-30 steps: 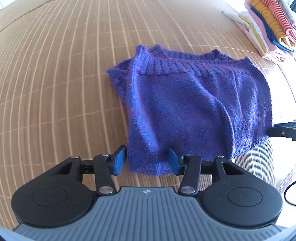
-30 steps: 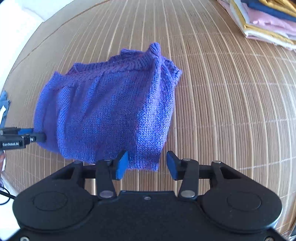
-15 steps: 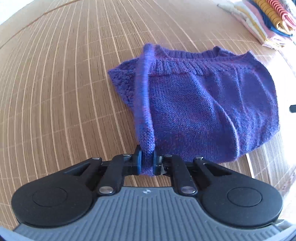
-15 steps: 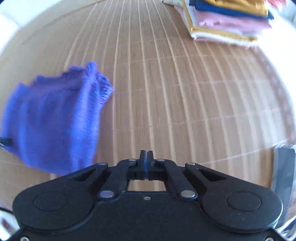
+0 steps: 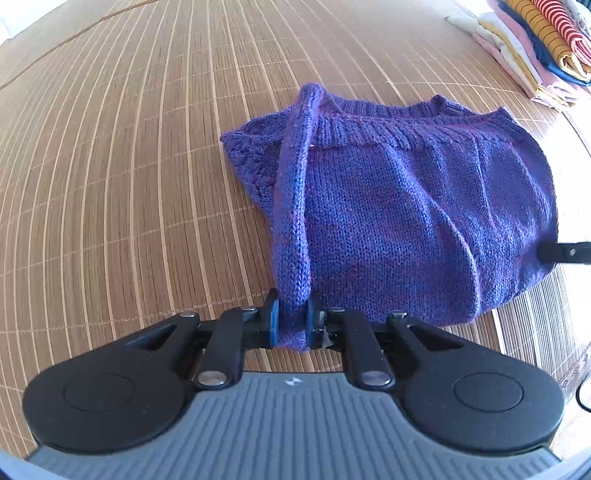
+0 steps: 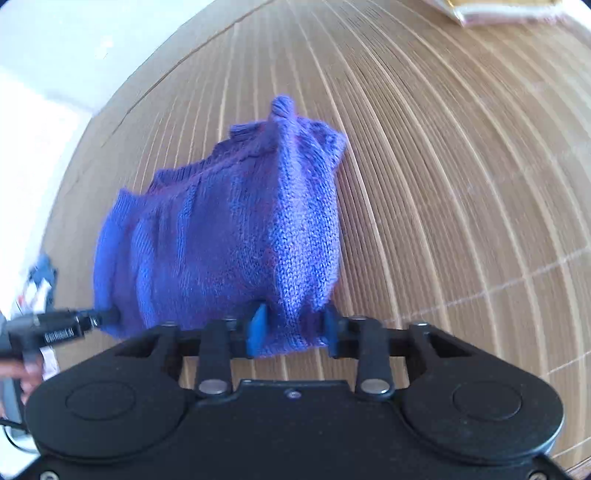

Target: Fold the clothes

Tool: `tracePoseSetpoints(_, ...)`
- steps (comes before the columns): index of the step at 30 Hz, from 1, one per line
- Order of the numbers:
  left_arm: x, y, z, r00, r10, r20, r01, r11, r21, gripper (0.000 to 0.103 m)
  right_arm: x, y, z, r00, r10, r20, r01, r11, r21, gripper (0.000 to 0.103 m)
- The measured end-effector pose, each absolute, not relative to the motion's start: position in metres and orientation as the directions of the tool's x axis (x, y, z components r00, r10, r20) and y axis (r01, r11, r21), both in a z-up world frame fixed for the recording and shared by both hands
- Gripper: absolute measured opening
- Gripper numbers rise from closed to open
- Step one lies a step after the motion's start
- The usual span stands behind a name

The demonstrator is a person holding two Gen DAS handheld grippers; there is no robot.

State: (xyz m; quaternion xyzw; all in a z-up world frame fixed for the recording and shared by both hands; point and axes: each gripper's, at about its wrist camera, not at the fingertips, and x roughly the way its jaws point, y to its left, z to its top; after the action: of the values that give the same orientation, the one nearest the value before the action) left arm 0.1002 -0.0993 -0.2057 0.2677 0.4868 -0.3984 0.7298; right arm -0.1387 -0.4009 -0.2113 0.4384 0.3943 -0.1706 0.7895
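A folded purple-blue knit sweater lies on a bamboo mat. My left gripper is shut on the sweater's near left corner, pulling a ridge of fabric up toward the camera. In the right wrist view the sweater fills the middle, and my right gripper has its jaws partly apart with the near right corner of the fabric between them. The right gripper's tip also shows at the right edge of the left wrist view. The left gripper shows at the left edge of the right wrist view.
A stack of folded clothes in pink, blue, yellow and stripes sits at the far right of the mat. Its edge shows at the top of the right wrist view. The mat's edge runs close on the right.
My left gripper has closed on the sweater's corner and stays shut. My right gripper swung away shut, then came back with its jaws apart around the other near corner.
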Motion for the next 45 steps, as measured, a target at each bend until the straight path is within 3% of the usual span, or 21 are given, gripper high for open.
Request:
tracePoseSetpoints(3, 0.099, -0.097, -0.204, 0.202, -0.289, -0.936, 0.851, 0.525, 0.022, 0.016, -0.130, -0.393, -0.192, 0.573, 0.002, -0.819, 0.606, 0.672, 0.426, 0.010)
tracePoseSetpoints(8, 0.092, -0.090, -0.212, 0.176, -0.268, -0.947, 0.820, 0.573, -0.010, 0.016, -0.120, -0.385, -0.180, 0.457, -0.130, -0.880, 0.572, 0.800, 0.178, 0.009)
tracePoseSetpoints(10, 0.091, -0.085, -0.211, 0.157, -0.291, -0.944, 0.815, 0.577, -0.042, 0.016, -0.117, -0.385, -0.188, 0.447, -0.142, -0.883, 0.555, 0.818, 0.150, 0.009)
tracePoseSetpoints(13, 0.088, -0.076, -0.207, 0.130, -0.317, -0.939, 0.815, 0.573, -0.081, 0.020, -0.119, -0.398, -0.186, 0.455, -0.144, -0.879, 0.598, 0.780, 0.182, 0.011)
tracePoseSetpoints(17, 0.072, -0.067, -0.192, 0.153, -0.295, -0.943, 0.854, 0.520, -0.024, 0.026, -0.126, -0.397, -0.168, 0.464, -0.154, -0.872, 0.591, 0.787, 0.175, 0.028)
tracePoseSetpoints(22, 0.064, -0.065, -0.165, 0.210, -0.334, -0.919, 0.845, 0.534, -0.001, 0.026, -0.132, -0.392, -0.132, 0.541, -0.192, -0.819, 0.541, 0.825, 0.163, 0.029)
tracePoseSetpoints(24, 0.061, -0.080, -0.160, 0.221, -0.384, -0.897, 0.847, 0.532, -0.019, 0.026, -0.118, -0.391, -0.126, 0.605, -0.135, -0.785, 0.482, 0.846, 0.226, 0.037)
tracePoseSetpoints(28, 0.067, -0.128, -0.165, 0.175, -0.473, -0.863, 0.875, 0.476, -0.083, 0.026, -0.063, -0.381, -0.129, 0.625, -0.080, -0.776, 0.387, 0.895, 0.220, 0.039)
tracePoseSetpoints(32, 0.080, -0.154, -0.184, 0.169, -0.444, -0.880, 0.876, 0.477, -0.072, 0.027, -0.024, -0.364, -0.141, 0.612, -0.054, -0.789, 0.368, 0.902, 0.224, 0.044)
tracePoseSetpoints(34, 0.087, -0.148, -0.189, 0.181, -0.409, -0.894, 0.886, 0.462, -0.032, 0.030, -0.014, -0.364, -0.154, 0.581, -0.067, -0.811, 0.385, 0.900, 0.202, 0.045)
tracePoseSetpoints(35, 0.091, -0.145, -0.190, 0.185, -0.395, -0.900, 0.896, 0.444, -0.011, 0.041, -0.014, -0.368, -0.160, 0.560, -0.075, -0.825, 0.401, 0.896, 0.191, 0.044)
tracePoseSetpoints(37, 0.099, -0.138, -0.192, 0.195, -0.367, -0.909, 0.913, 0.406, 0.032, 0.044, -0.022, -0.377, -0.168, 0.528, -0.095, -0.844, 0.411, 0.898, 0.157, 0.039)
tracePoseSetpoints(39, 0.109, -0.133, -0.192, 0.224, -0.332, -0.916, 0.908, 0.412, 0.072, 0.044, -0.031, -0.383, -0.172, 0.519, -0.113, -0.847, 0.380, 0.918, 0.110, 0.017)
tracePoseSetpoints(40, 0.113, -0.130, -0.191, 0.239, -0.314, -0.919, 0.904, 0.416, 0.092, 0.044, -0.034, -0.385, -0.173, 0.519, -0.120, -0.846, 0.359, 0.929, 0.089, 0.015)
tracePoseSetpoints(43, 0.125, -0.108, -0.179, 0.234, -0.320, -0.918, 0.872, 0.488, 0.053, 0.044, -0.036, -0.396, -0.167, 0.522, -0.057, -0.851, 0.388, 0.904, 0.177, 0.020)
tracePoseSetpoints(45, 0.123, -0.097, -0.168, 0.230, -0.342, -0.911, 0.851, 0.525, 0.018, 0.044, -0.037, -0.396, -0.152, 0.526, -0.073, -0.847, 0.417, 0.891, 0.182, 0.032)
